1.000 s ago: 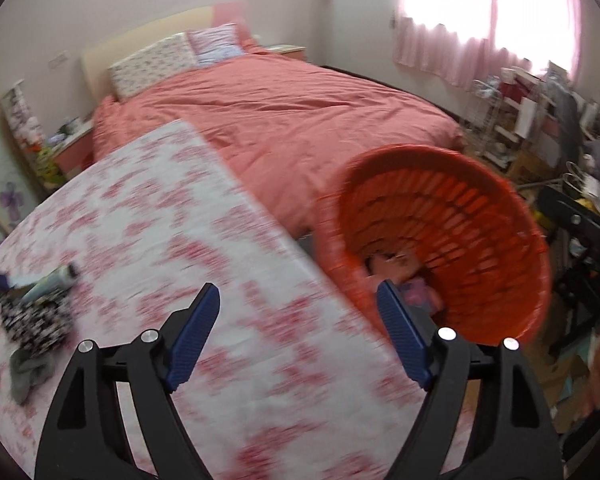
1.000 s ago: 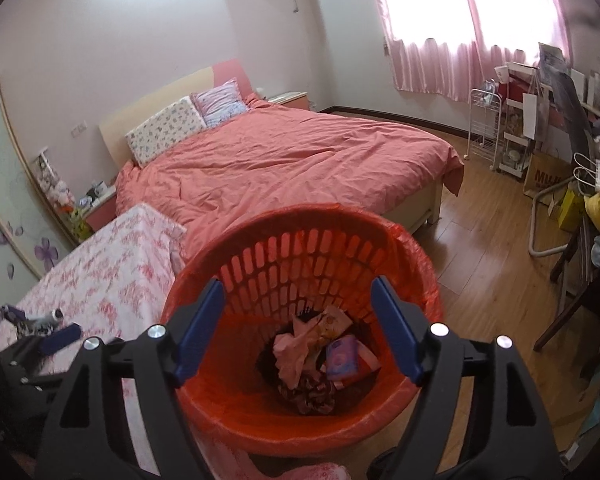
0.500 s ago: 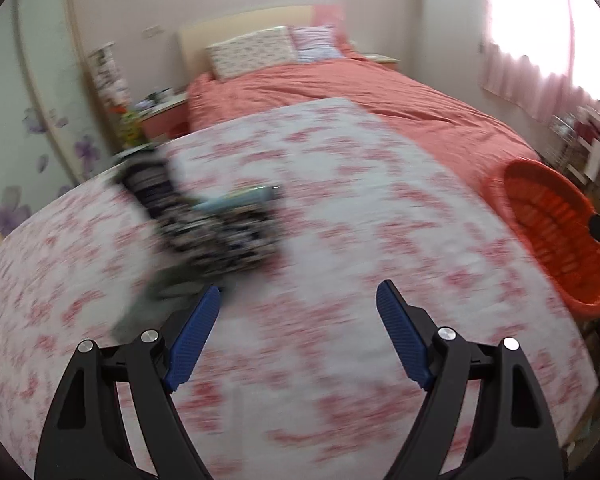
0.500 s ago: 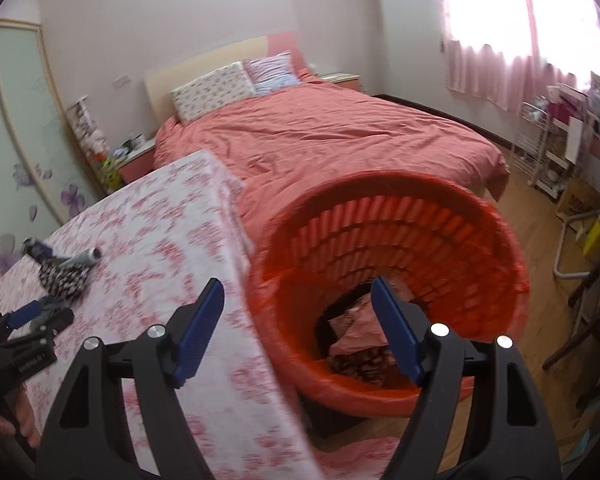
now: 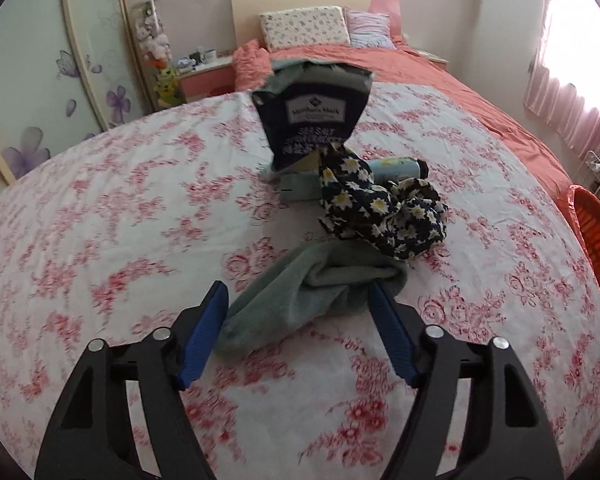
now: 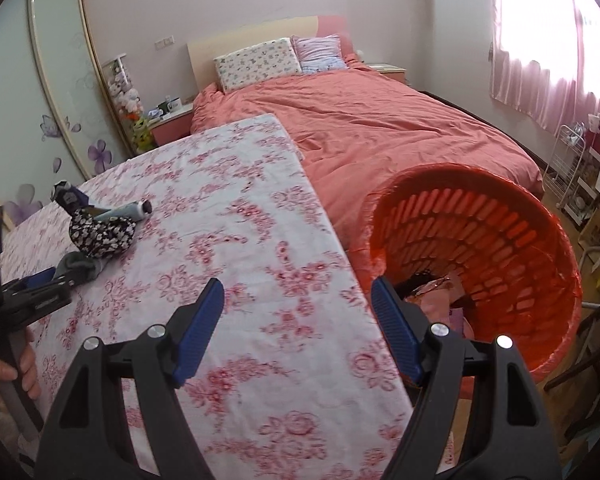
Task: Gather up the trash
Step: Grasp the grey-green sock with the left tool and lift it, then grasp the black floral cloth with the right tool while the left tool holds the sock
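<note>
I'm reaching for the next piece: my left gripper (image 5: 296,300), jaws just narrowing but not yet pinching, straddles the limp grey-green sock (image 5: 312,292) near me on the flowered table (image 5: 100,240). Next I squeeze and lift. My right gripper (image 6: 298,300) hangs wide, empty, beside the orange basket (image 6: 540,240).

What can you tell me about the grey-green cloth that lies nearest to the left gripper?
The grey-green cloth looks like soft, thick fabric, perhaps a sock or a small towel. It lies crumpled and folded on the floral tablecloth, stretched at a slant. Its far end touches the daisy-print fabric. The left gripper has just been closing its jaws, which stand on either side of the cloth's near part; they do not seem to press on it yet.
</note>
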